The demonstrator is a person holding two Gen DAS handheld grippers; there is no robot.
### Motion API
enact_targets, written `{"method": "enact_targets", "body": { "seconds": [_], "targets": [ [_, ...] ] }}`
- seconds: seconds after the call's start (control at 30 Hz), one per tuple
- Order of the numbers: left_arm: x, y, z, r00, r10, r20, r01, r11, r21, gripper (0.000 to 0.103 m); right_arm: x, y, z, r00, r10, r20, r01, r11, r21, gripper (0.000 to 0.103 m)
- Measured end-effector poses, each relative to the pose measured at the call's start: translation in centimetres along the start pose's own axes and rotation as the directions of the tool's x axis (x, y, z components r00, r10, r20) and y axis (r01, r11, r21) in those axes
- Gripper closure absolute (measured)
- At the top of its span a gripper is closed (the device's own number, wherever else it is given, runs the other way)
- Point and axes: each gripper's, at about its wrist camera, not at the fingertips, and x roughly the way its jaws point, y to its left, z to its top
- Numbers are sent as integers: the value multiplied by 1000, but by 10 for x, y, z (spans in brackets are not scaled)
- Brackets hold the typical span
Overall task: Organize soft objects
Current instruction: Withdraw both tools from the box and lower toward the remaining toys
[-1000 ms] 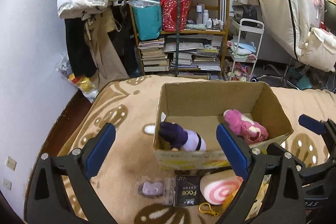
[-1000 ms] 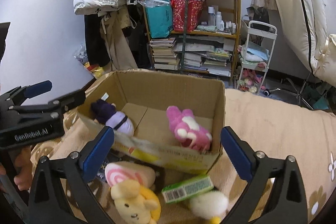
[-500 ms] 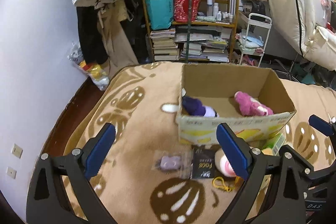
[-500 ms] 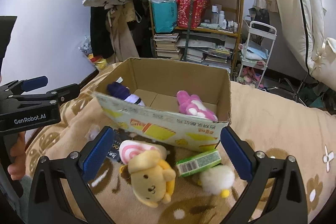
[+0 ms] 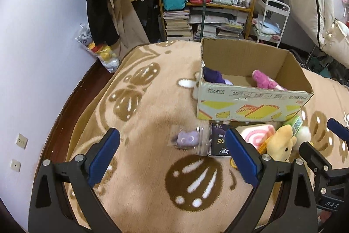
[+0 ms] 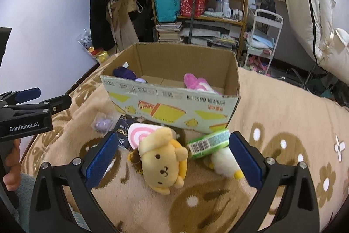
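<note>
The right gripper (image 6: pixel 172 159) has its fingers wide apart and holds nothing; the yellow dog plush (image 6: pixel 162 162) lies on the blanket between them, not touched. At about 3 o'clock from the plush are the green packet (image 6: pixel 207 143) and the small white plush (image 6: pixel 224 164); at 11 o'clock, the pink swirl cushion (image 6: pixel 139 134). The left gripper (image 5: pixel 172 156) is also wide open and empty, over bare blanket (image 5: pixel 141 167), with the little purple toy in its bag (image 5: pixel 187 139) at 12 o'clock.

The cardboard box (image 6: pixel 174 106) already has a purple plush (image 6: pixel 125 74) and a pink plush (image 6: pixel 197 83) inside, so I judge the task partly done: several soft things are left outside.

Compared with a second ago, both grippers have drawn back from the box and come lower toward the items in front of it.
</note>
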Motion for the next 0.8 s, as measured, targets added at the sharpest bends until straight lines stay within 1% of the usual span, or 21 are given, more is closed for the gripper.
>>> {"method": "enact_targets", "body": {
  "seconds": [0.1,0.23,0.33,0.4,0.6,0.8],
  "targets": [
    [6,1,1,1000,-6,-24,6,1000,-7,7,5,2,-2,1000,-5,-24,5,1000,-12,0],
    [21,2,0,997,-17,-77,16,1000,-21,7,16,2,-6,998,0,-69,0,1000,-7,0],
    [29,4,0,995,9,-102,-13,999,-33,7,27,2,-9,994,13,-113,-12,1000,7,0],
    [34,5,0,993,12,-116,-16,999,-34,7,33,4,-11,991,11,-131,-10,1000,5,0],
    [60,7,0,981,7,-194,-14,999,-34,7,52,9,-16,982,3,-187,-6,1000,-15,0],
    [76,10,2,972,-2,-235,-15,997,-73,7,74,14,-17,965,-16,-260,10,1000,-25,0]
  ]
}}
